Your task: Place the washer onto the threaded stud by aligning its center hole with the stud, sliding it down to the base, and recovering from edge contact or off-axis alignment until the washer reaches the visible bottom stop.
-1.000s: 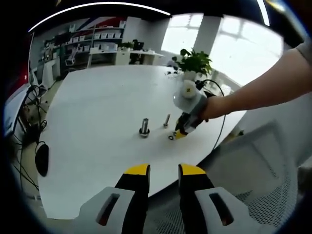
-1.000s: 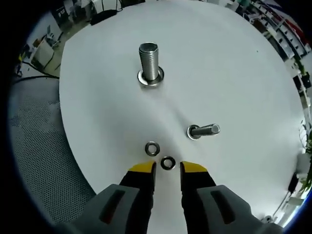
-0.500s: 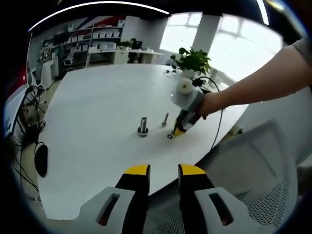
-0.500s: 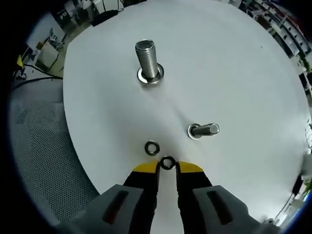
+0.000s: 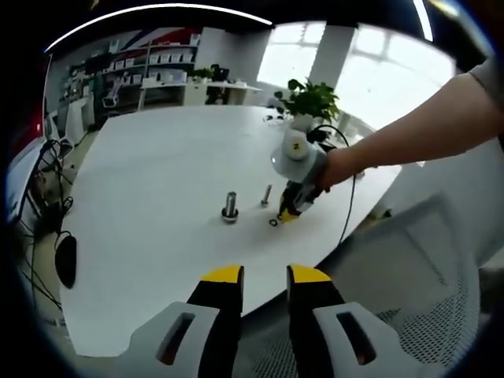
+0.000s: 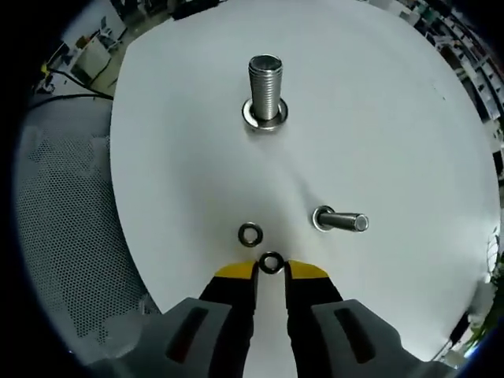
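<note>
**Right claw pinches a washer near the tabletop edge**

The right claw [image 6: 270, 270] grips a washer [image 6: 271, 262] at its tips, near the tabletop's [image 6: 394, 118] edge. A second washer [image 6: 250, 234] lies beside it. The large stud [image 6: 265, 87] stands farther in. The left claw [image 5: 264, 275] hovers open off the tabletop.

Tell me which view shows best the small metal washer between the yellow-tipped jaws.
The right gripper view: the small metal washer sits large and sharp between that gripper's jaws. In the left gripper view it is a tiny dark ring on the white table.
</note>
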The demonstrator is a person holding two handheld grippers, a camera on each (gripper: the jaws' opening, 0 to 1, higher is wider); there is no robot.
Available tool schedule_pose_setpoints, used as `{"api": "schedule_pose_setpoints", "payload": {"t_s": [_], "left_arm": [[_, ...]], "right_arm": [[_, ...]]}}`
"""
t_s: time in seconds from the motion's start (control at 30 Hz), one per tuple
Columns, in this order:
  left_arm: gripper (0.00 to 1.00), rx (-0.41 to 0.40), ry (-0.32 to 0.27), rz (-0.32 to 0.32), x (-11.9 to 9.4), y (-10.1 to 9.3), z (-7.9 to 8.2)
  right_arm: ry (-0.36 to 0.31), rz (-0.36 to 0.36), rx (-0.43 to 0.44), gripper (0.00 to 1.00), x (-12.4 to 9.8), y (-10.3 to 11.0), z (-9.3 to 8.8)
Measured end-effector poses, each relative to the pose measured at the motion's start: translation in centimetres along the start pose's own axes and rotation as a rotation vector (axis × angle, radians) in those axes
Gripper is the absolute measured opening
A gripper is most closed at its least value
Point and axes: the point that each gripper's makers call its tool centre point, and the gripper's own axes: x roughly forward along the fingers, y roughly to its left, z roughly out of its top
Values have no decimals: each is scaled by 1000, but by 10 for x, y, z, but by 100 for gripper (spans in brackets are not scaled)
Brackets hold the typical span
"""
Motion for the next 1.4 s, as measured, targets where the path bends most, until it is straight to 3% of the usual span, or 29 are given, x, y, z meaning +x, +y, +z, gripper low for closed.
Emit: {"api": "schedule_pose_setpoints", "payload": {"t_s": [0.2,0.8,1.23,1.3,1.33,1.4], "left_arm": [[19,-7,-20,-3,-1,-1,4],[19,-12,3,15,0,3,-1],[19,-10,9,9,0,2,-2],[19,-9,4,9,0,2,-1],[19,-11,1,9,0,2,-1],[19,-15,-2,11,-1,3,-1]], "right_arm": [[6,-16,0,15,2,0,2],[80,-42,37,15,2,0,1],[22,-61,32,15,2,-1,1],[12,-56,55,14,1,-1,1],[-1,-47,117,14,1,-1,1],[-9,-47,109,14,0,-3,0]]}}
